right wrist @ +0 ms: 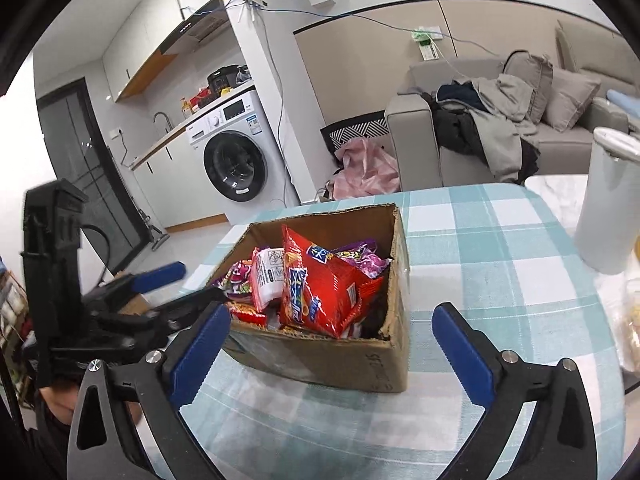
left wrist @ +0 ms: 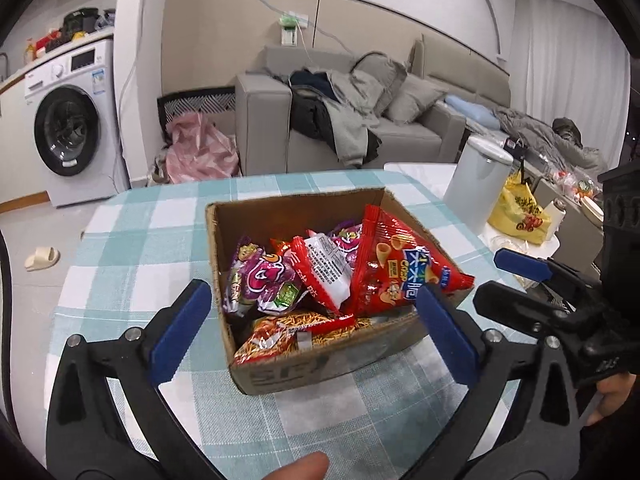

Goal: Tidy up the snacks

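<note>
In the left wrist view we see our left gripper (left wrist: pixel 314 334) spread wide with nothing between its blue pads (left wrist: pixel 180 332), which flank the near end of the cardboard box (left wrist: pixel 288 372) without touching it. The box sits on the checked tablecloth (left wrist: pixel 132 240) and is full of snacks: a red packet (left wrist: pixel 400 276) leans at its 2 o'clock side, purple packets (left wrist: pixel 260 280) lie at 9 o'clock, and a noodle snack bag (left wrist: pixel 288 336) lies at 6 o'clock. The right gripper (left wrist: pixel 516 284) shows at 3 o'clock of the picture, also spread. In the right wrist view our right gripper (right wrist: pixel 330 344) hangs released before the box (right wrist: pixel 320 356), its pads (right wrist: pixel 200 344) apart from it and empty; the red packet (right wrist: pixel 320 288) stands upright in the middle. The left gripper (right wrist: pixel 180 284) is at 9 o'clock, and a white container (right wrist: pixel 608 200) stands at 3 o'clock.
</note>
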